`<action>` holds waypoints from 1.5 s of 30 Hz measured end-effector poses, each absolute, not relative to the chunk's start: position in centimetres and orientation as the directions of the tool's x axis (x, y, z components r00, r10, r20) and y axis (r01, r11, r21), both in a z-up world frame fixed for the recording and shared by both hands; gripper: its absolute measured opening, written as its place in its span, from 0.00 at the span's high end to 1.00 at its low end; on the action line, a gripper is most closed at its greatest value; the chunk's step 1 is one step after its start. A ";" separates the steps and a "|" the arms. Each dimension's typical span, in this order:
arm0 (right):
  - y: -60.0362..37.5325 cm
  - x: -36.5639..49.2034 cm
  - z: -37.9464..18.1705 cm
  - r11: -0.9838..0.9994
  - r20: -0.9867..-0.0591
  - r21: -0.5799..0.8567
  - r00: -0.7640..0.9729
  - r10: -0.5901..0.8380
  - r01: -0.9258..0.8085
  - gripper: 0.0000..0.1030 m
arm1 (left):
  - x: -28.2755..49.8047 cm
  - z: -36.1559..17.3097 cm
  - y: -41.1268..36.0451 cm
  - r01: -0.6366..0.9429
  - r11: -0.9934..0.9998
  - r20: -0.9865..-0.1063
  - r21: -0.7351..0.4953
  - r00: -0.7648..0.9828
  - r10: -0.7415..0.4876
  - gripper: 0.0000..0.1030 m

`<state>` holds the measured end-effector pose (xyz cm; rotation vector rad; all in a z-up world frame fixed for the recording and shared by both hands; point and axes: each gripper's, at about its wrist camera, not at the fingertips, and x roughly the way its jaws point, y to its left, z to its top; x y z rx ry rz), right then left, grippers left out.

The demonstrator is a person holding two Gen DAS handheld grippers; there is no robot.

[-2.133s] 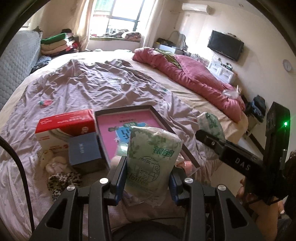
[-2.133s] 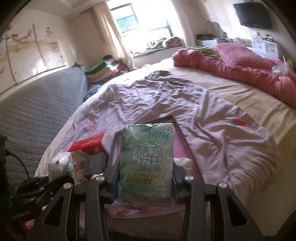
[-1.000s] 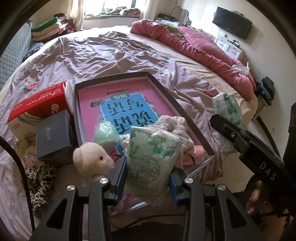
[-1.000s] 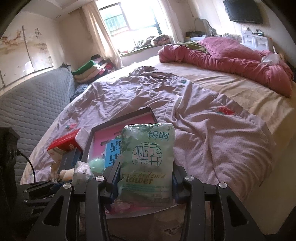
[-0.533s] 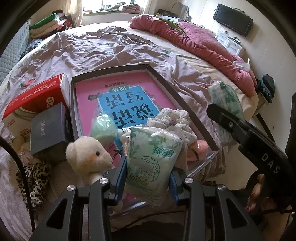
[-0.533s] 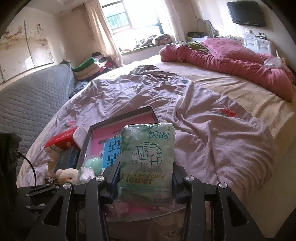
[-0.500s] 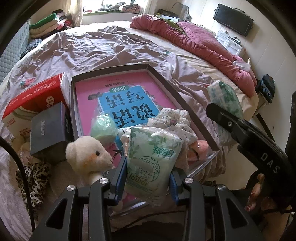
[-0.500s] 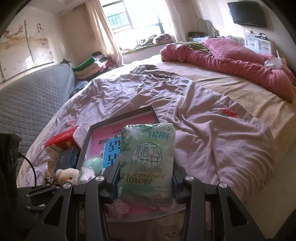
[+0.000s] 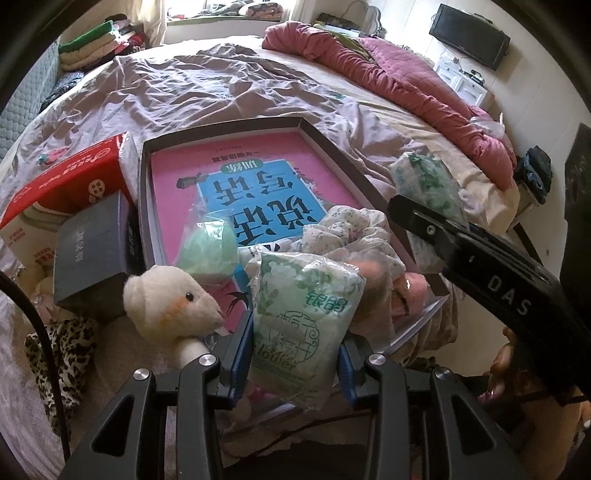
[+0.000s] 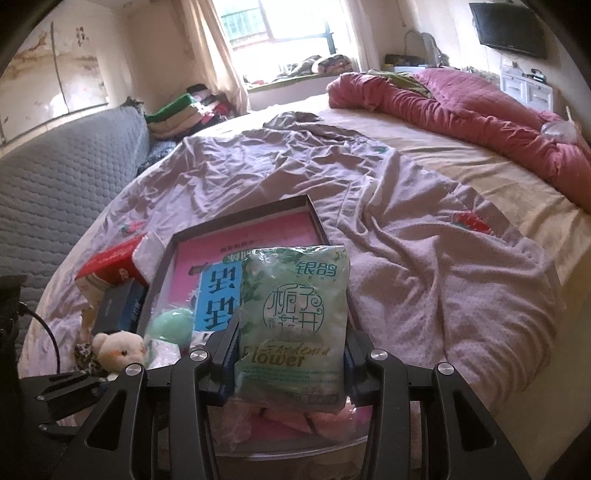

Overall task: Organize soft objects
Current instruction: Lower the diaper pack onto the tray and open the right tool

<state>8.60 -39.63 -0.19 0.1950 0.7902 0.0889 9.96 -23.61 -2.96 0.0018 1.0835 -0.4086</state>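
Left gripper [image 9: 295, 363]: jaws clamped on a green tissue pack [image 9: 304, 317], held over the near end of the tray [image 9: 332, 147].
Right gripper [image 10: 290, 363]: jaws closed on a second tissue pack [image 10: 293, 325], upright above the tray's near edge.
Change since two seconds ago: the left view has dropped closer to the tray; a teddy bear [image 9: 170, 299], then hidden, now shows beside it.
Left view only: floral cloth [image 9: 351, 229] and green ball [image 9: 207, 247] lying in the tray.
Right view only: window [image 10: 280, 22] and grey headboard [image 10: 66, 166] beyond the bed [image 10: 424, 229].
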 end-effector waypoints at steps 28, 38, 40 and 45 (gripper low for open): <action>-40.2 10.8 -3.5 0.962 -0.740 0.269 0.649 0.175 0.048 0.49 | 11.0 -3.8 -23.9 0.309 0.933 -0.866 -0.182 0.398 -0.301 0.60; -40.9 10.0 -2.3 0.948 -0.699 0.313 0.689 0.193 0.052 0.43 | 11.8 -4.0 -24.2 0.289 0.945 -0.875 -0.153 0.405 -0.265 0.59; -41.0 9.7 -2.1 0.947 -0.695 0.316 0.693 0.194 0.052 0.42 | 11.9 -4.0 -24.3 0.290 0.946 -0.875 -0.141 0.410 -0.257 0.58; -41.0 9.2 -1.5 0.952 -0.695 0.301 0.696 0.179 0.056 0.42 | 12.6 -3.9 -24.6 0.291 0.951 -0.879 -0.104 0.421 -0.225 0.54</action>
